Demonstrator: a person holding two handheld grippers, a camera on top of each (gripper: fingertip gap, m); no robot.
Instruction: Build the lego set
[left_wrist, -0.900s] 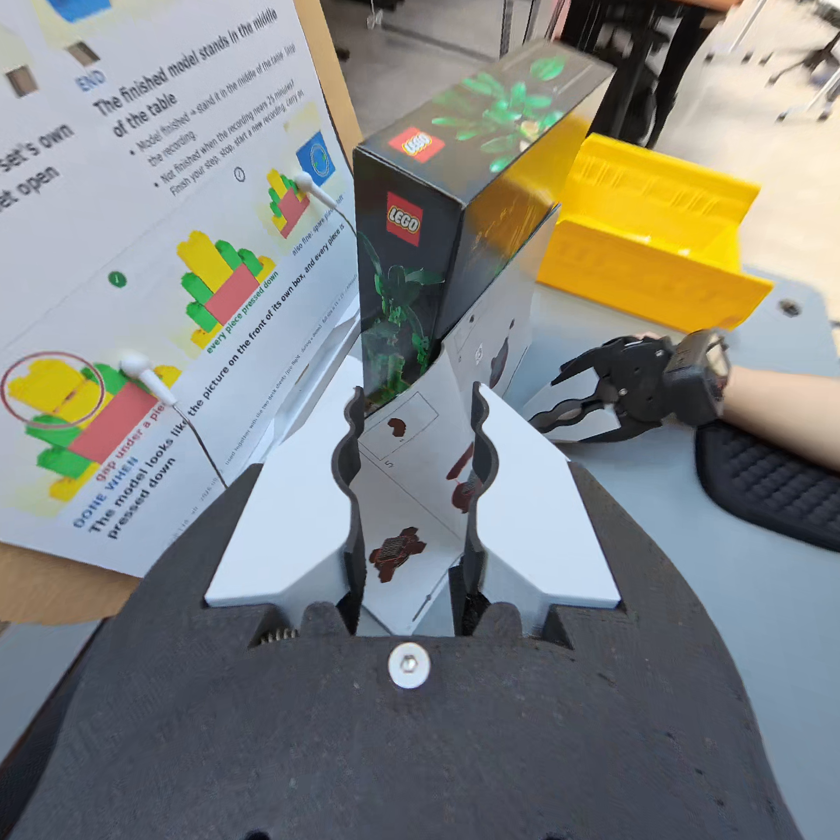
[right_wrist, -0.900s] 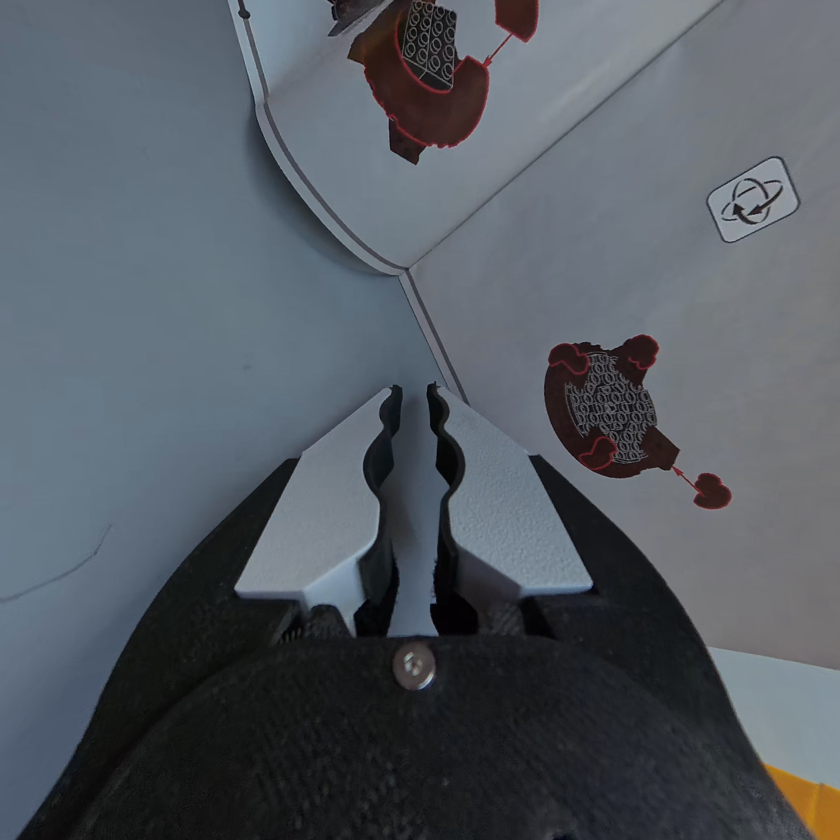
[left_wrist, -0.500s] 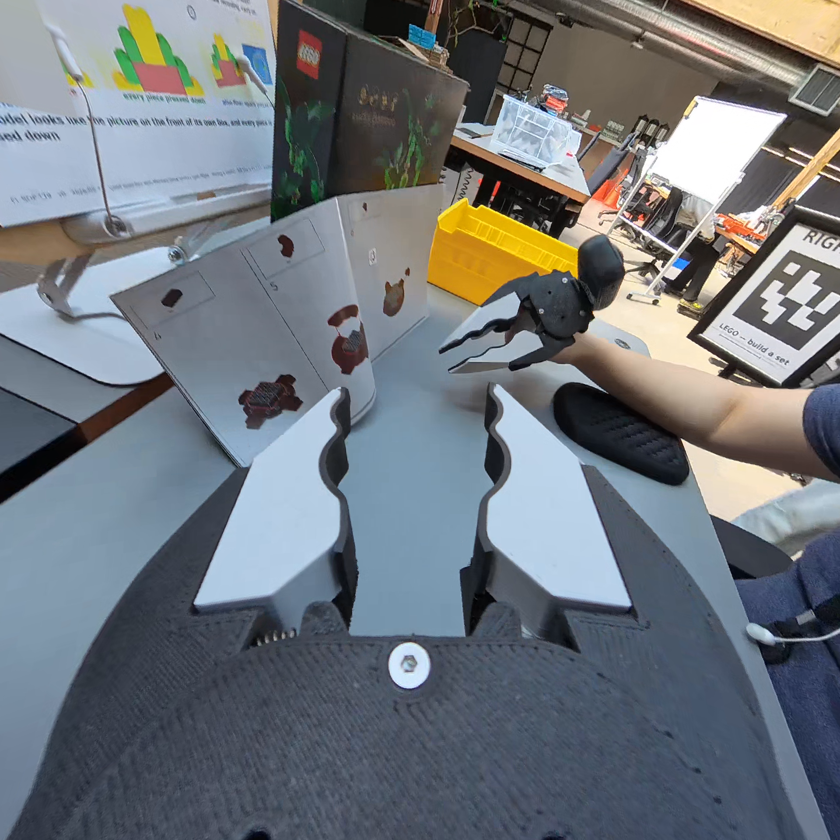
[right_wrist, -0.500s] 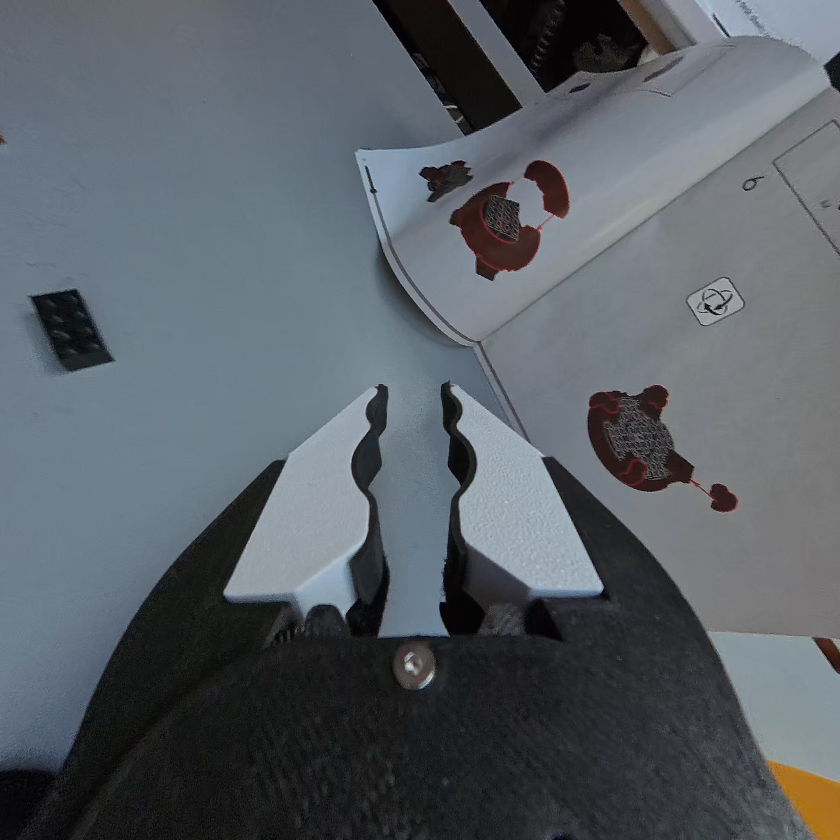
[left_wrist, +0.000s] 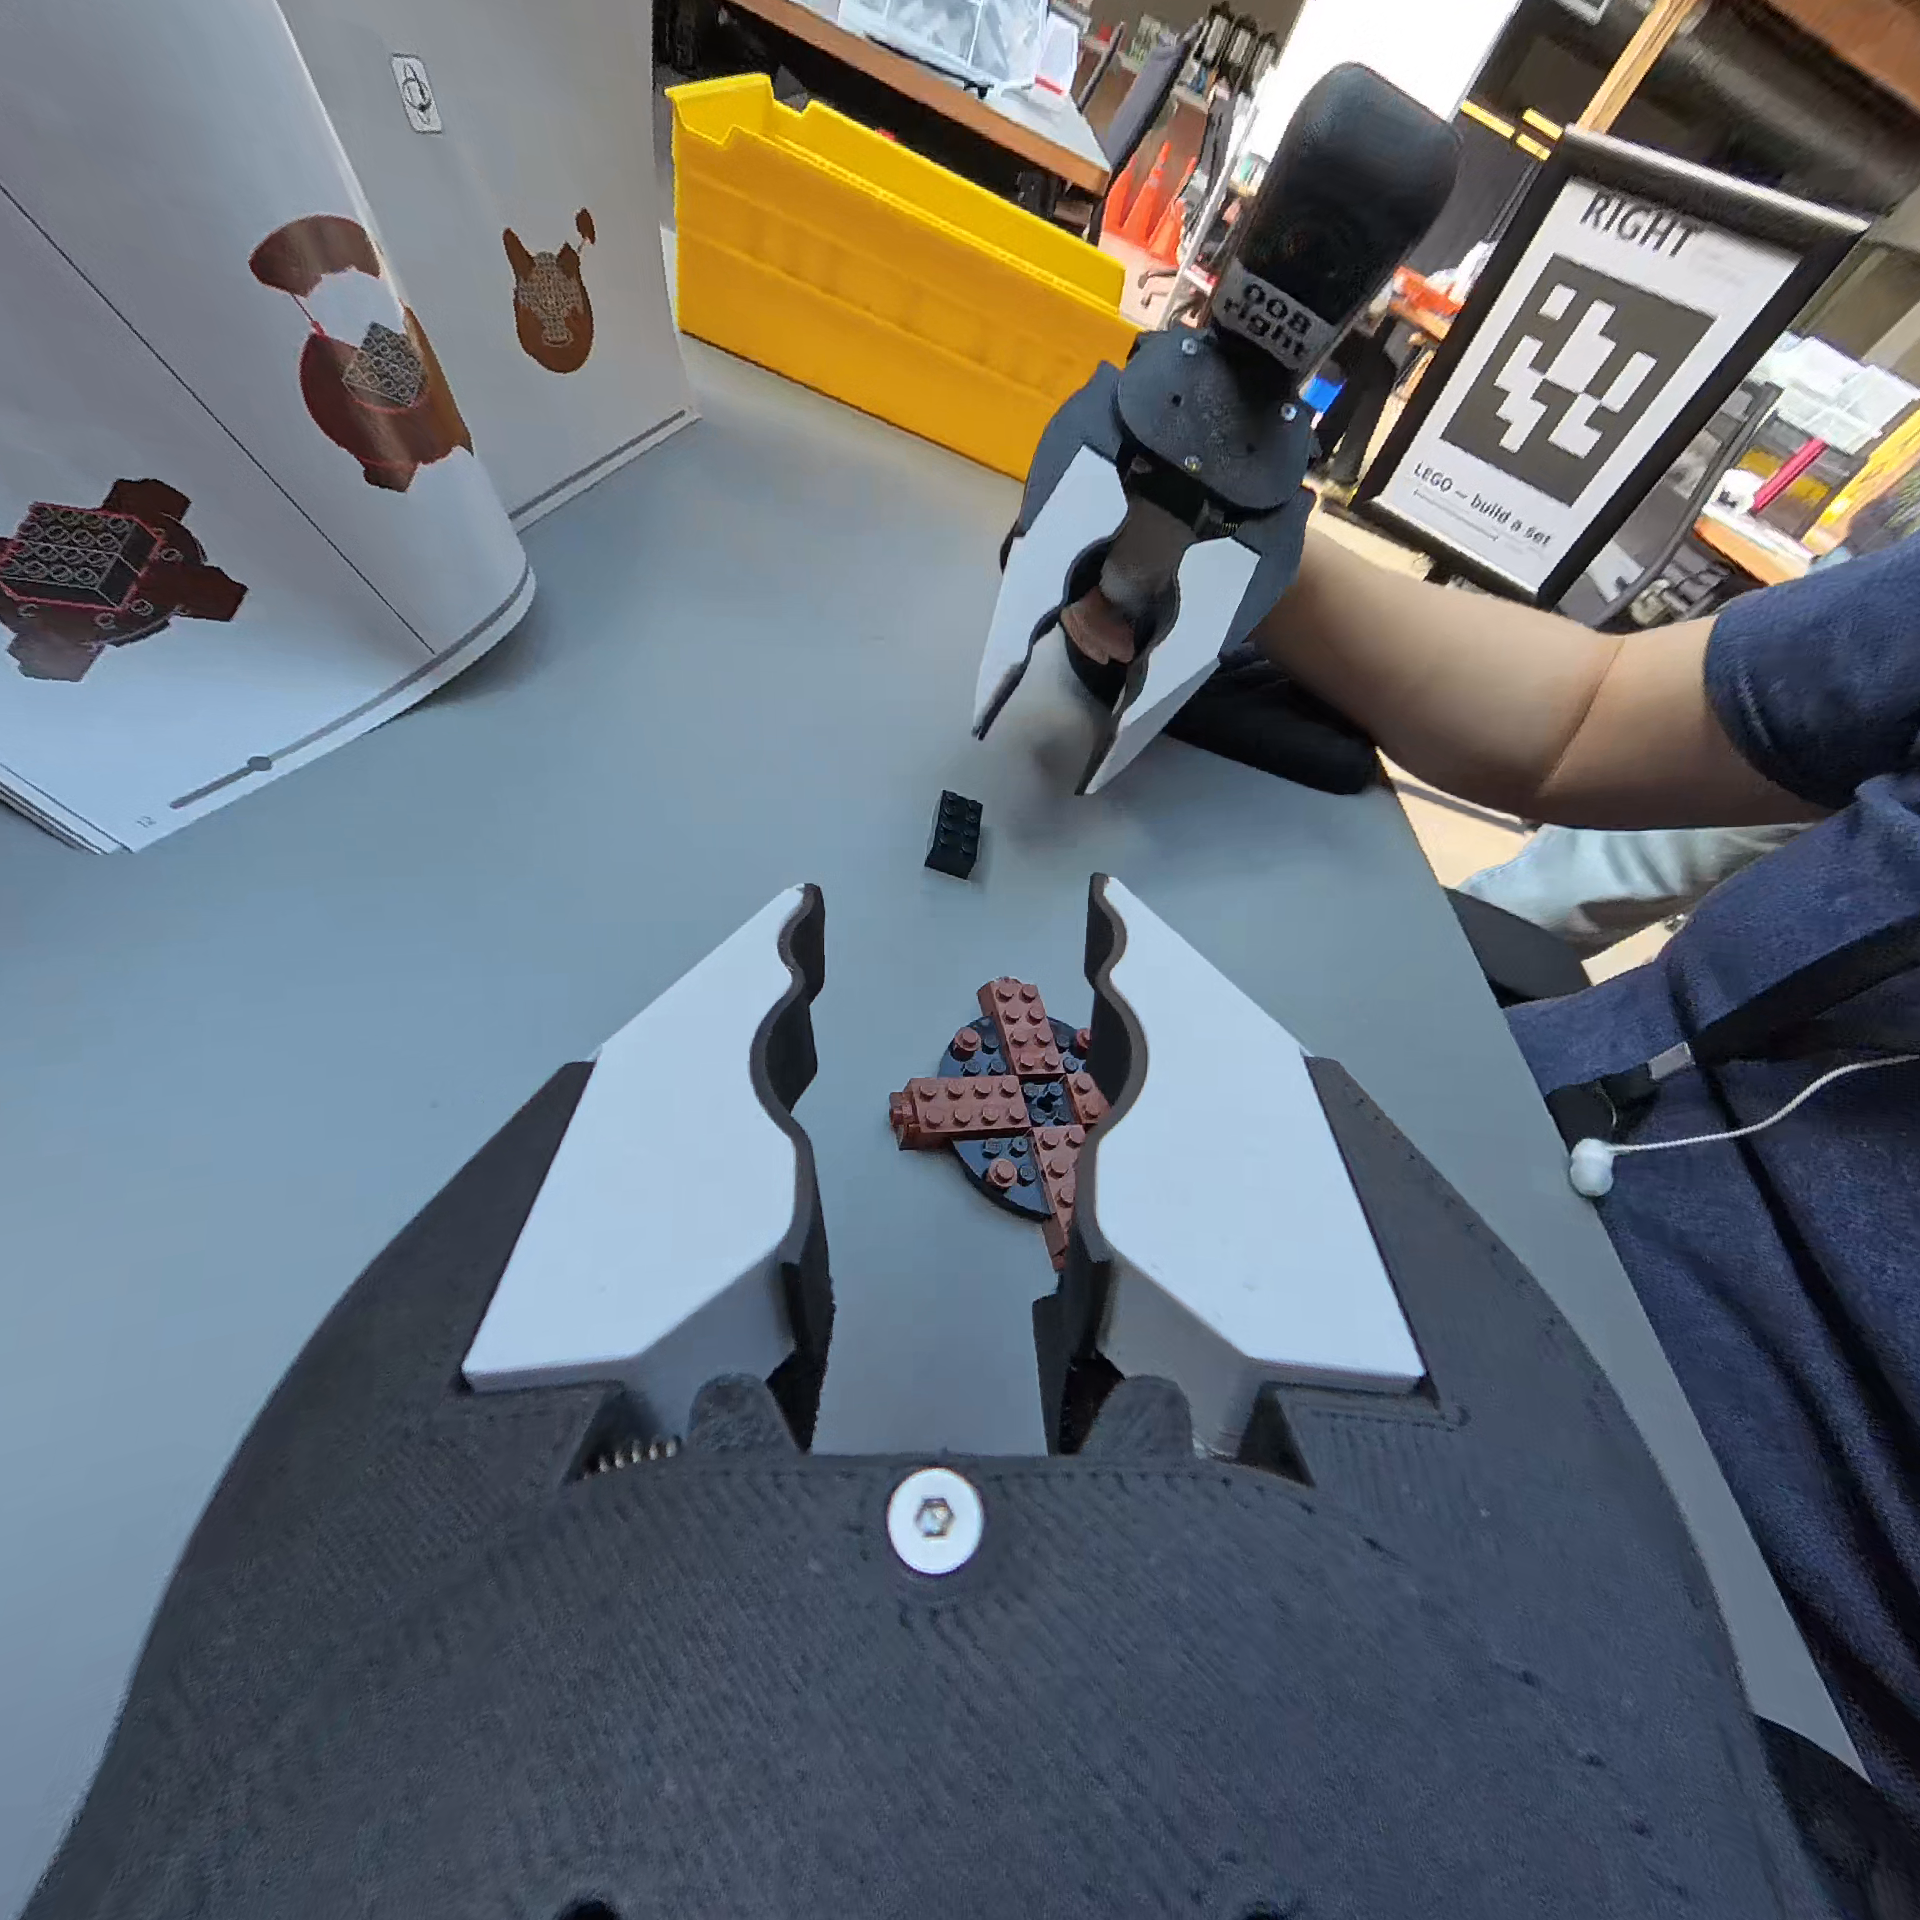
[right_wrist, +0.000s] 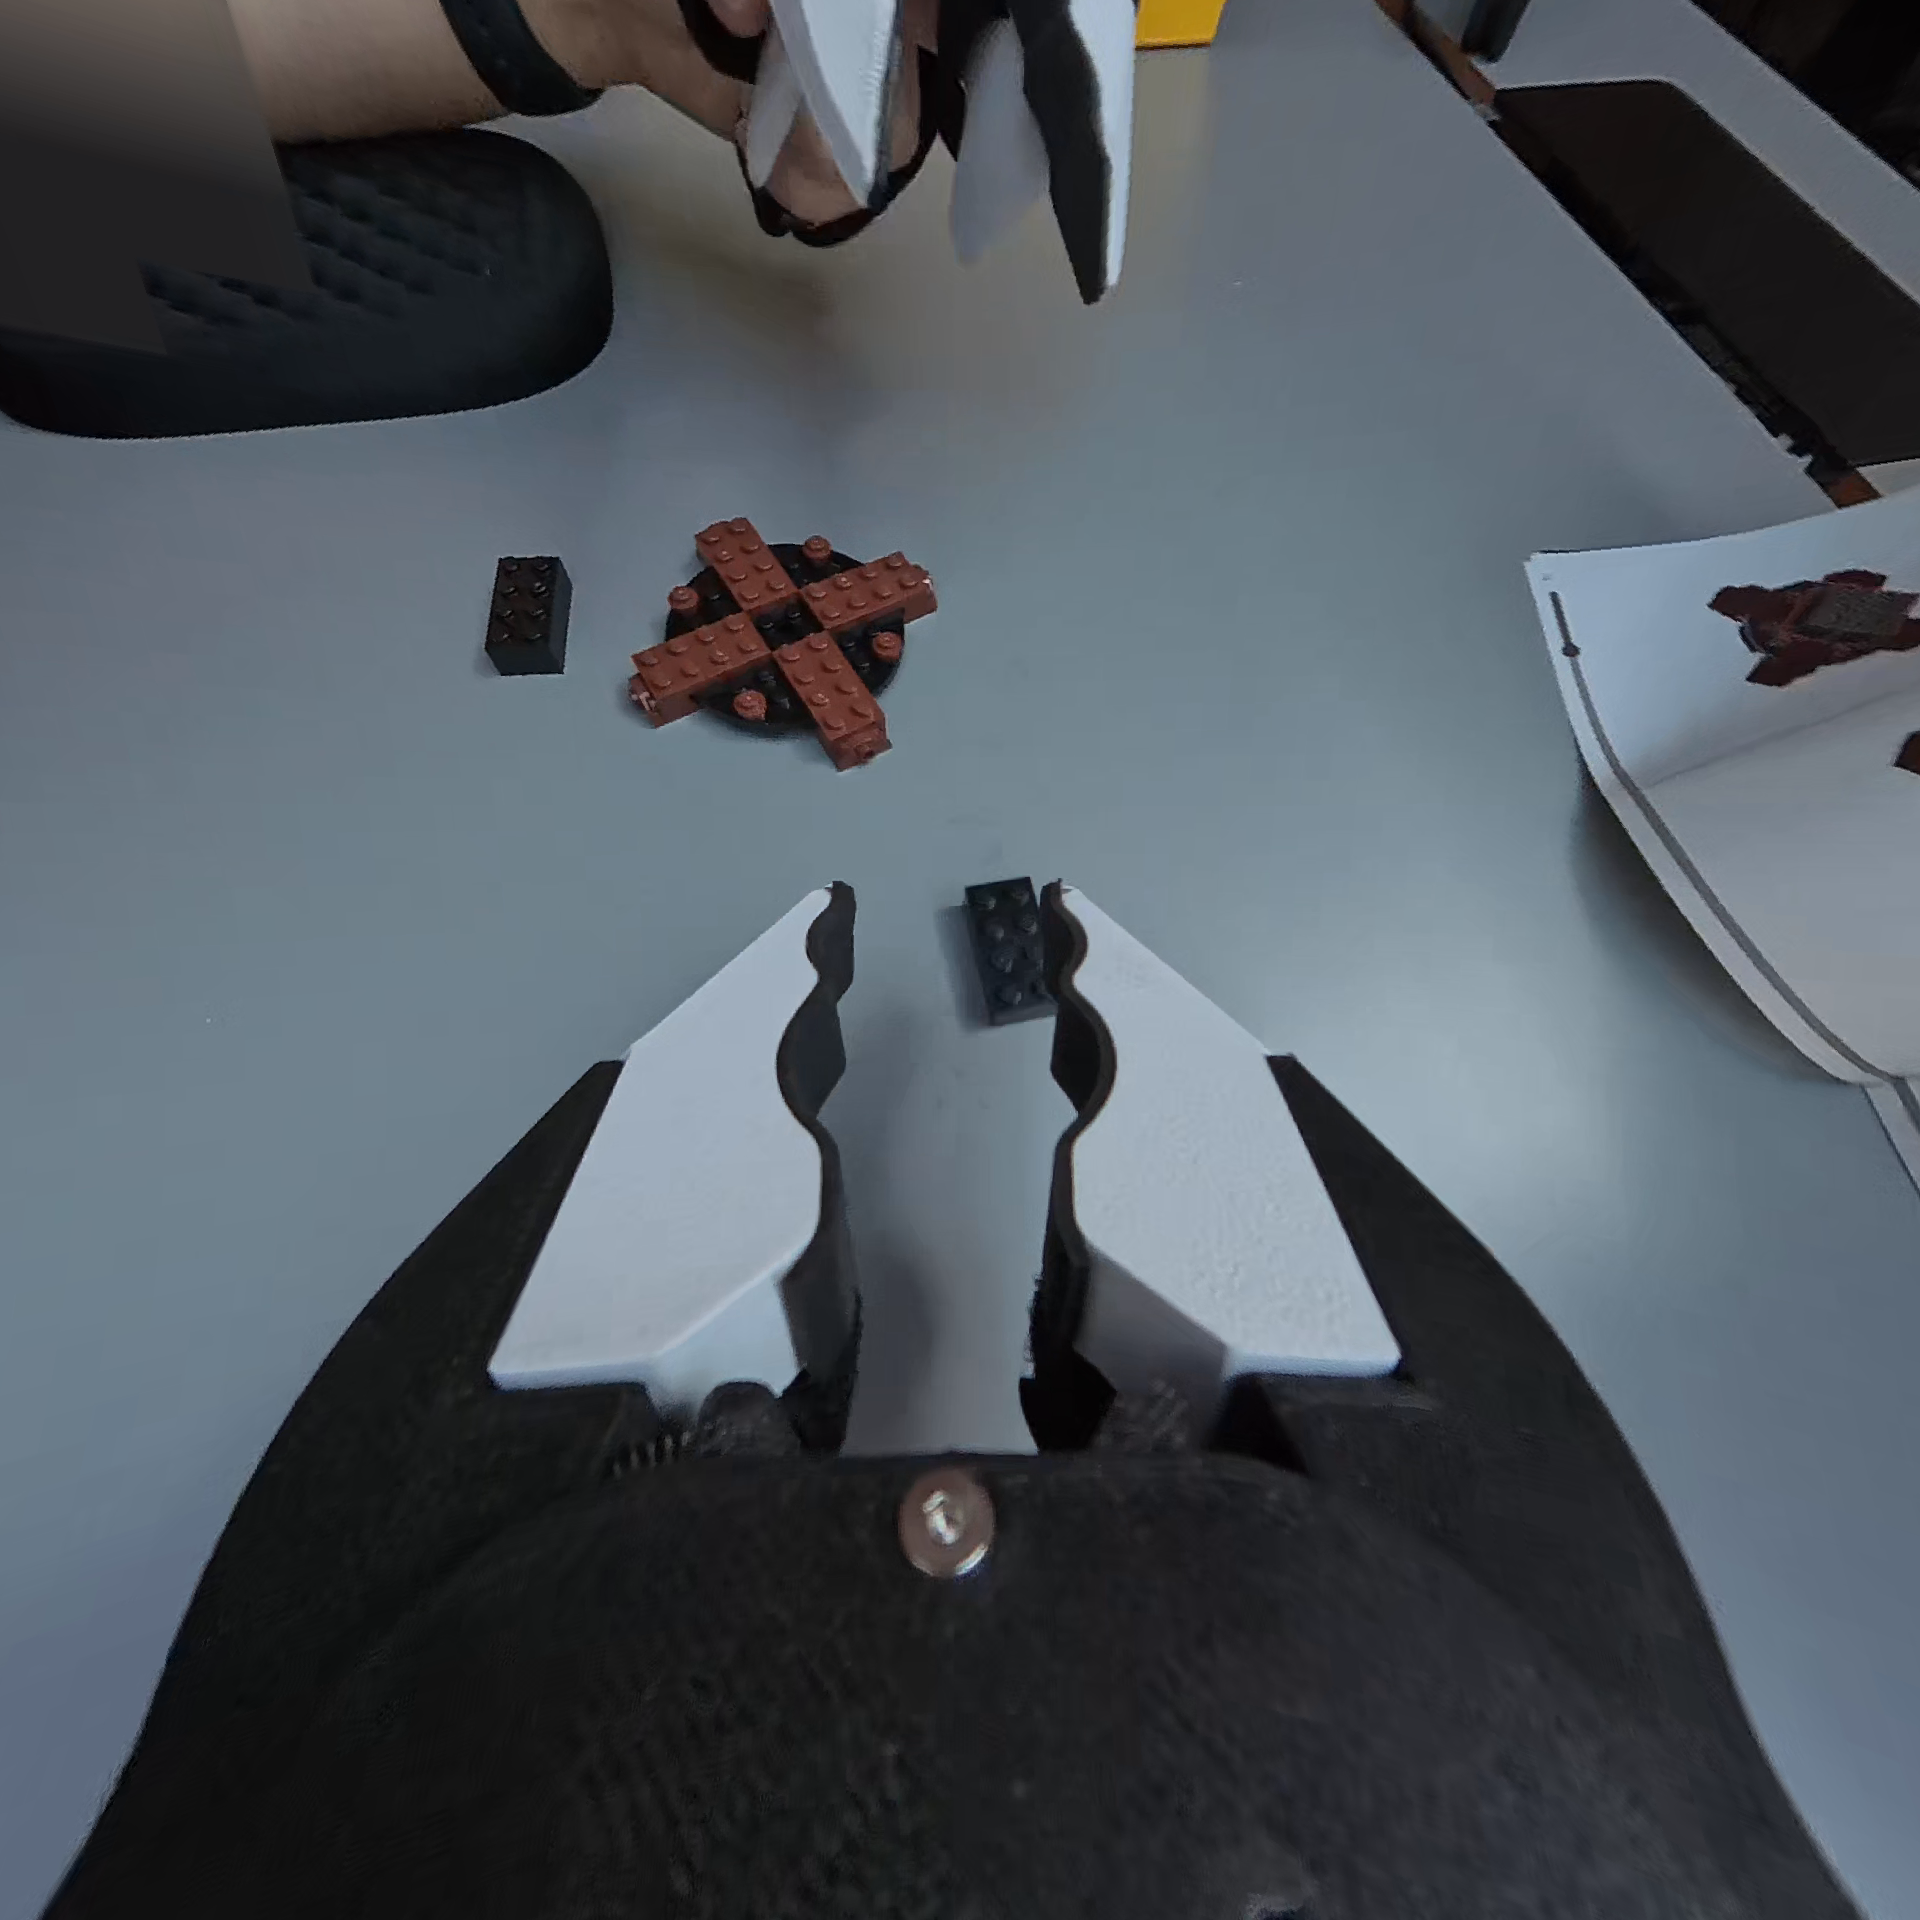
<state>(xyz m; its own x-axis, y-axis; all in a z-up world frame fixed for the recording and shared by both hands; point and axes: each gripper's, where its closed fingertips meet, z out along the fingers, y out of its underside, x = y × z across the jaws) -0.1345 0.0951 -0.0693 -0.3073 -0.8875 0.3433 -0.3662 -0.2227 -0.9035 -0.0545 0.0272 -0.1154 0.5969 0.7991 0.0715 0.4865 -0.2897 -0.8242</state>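
Both grippers have swung away from the instruction booklet (left_wrist: 312, 416) to the tabletop (right_wrist: 1247, 623). The right gripper (right_wrist: 948, 894), jaws open and empty, nears a black brick (right_wrist: 1006, 951) at frame centre; the left gripper (left_wrist: 951, 904), also open, hovers over the brown-cross base (left_wrist: 1013, 1107), ready for assembly.

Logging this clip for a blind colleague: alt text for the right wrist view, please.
Open right tongs hover over a grey table, a black brick beside one fingertip. Beyond lie a round black plate crossed by brown bricks and a second black brick; the left tongs hang at top.
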